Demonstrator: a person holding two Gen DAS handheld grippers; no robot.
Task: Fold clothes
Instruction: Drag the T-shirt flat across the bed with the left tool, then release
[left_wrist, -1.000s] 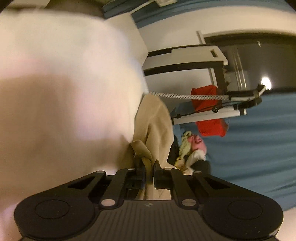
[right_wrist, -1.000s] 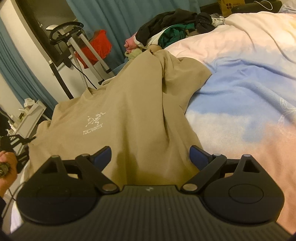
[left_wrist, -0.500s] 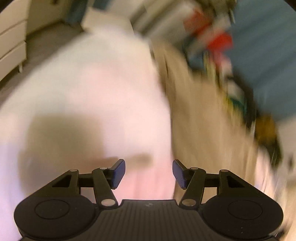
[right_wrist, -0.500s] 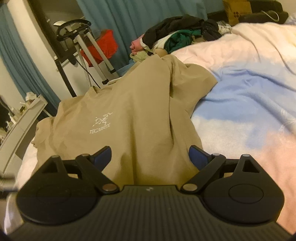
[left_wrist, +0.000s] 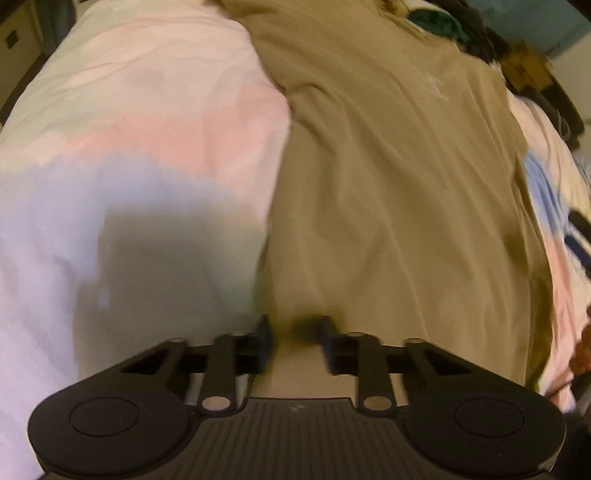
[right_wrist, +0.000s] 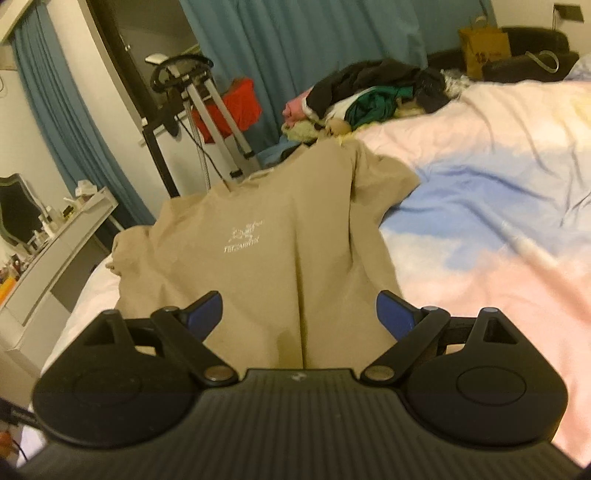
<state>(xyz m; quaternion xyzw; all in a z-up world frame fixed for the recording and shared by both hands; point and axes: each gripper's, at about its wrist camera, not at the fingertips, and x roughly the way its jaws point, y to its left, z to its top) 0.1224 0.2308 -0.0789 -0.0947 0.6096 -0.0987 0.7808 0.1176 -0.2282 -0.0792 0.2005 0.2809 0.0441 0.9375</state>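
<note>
Spreading across the pastel bed (right_wrist: 498, 192), tan shirt (right_wrist: 280, 251) lies flat, white logo up. Right view alone shows clothes pile (right_wrist: 373, 96) and blue curtain (right_wrist: 295, 44). Right tongs (right_wrist: 299, 314) gape above the hem; left tongs (left_wrist: 295, 339), steeply downward, have just been closing, blurred, hem cloth between them.

Black ribbed gripper body (right_wrist: 299, 314), blue-padded fingers (right_wrist: 205, 312), silver pivot screws.

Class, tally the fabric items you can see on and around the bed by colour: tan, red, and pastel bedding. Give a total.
Tan T-shirt: 1
Red cloth by the stand: 1
Pastel duvet: 1
Total: 3
The mixed clothes pile is too tangled to count.
</note>
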